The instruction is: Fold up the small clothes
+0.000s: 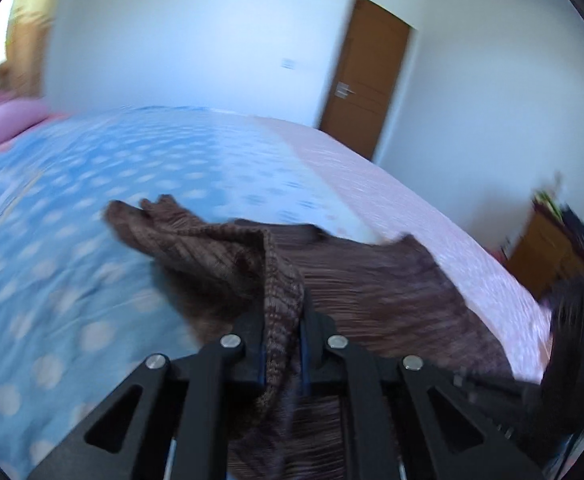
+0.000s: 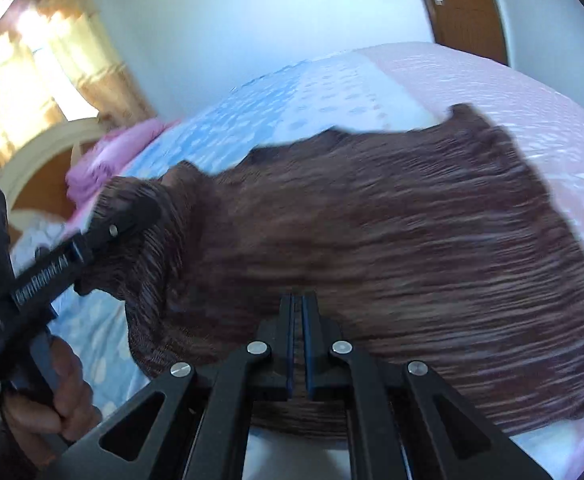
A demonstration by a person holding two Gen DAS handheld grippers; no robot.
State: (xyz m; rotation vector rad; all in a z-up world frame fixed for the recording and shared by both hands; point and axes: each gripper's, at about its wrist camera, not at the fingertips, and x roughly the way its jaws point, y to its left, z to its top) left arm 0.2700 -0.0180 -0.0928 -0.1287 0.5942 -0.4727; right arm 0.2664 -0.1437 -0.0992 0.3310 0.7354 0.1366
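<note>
A brown ribbed knit garment point(image 1: 392, 292) lies spread on the bed, seen motion-blurred in both views. My left gripper point(image 1: 282, 312) is shut on a bunched fold of its edge; the fold rises between the fingers and hangs back over them. In the right wrist view the left gripper point(image 2: 140, 208) pinches the garment's point(image 2: 372, 220) left corner and lifts it off the cover, with a person's hand point(image 2: 52, 392) on its handle. My right gripper point(image 2: 300, 300) is shut on the garment's near hem, brown fabric showing in the thin gap between its pads.
The bed has a blue spotted cover point(image 1: 72, 200) on the left and a pink sheet point(image 1: 412, 208) on the right. A pink pillow point(image 1: 12, 120) lies at the head. A wooden door point(image 1: 368, 80) and a low wooden cabinet point(image 1: 544, 248) stand beyond the bed.
</note>
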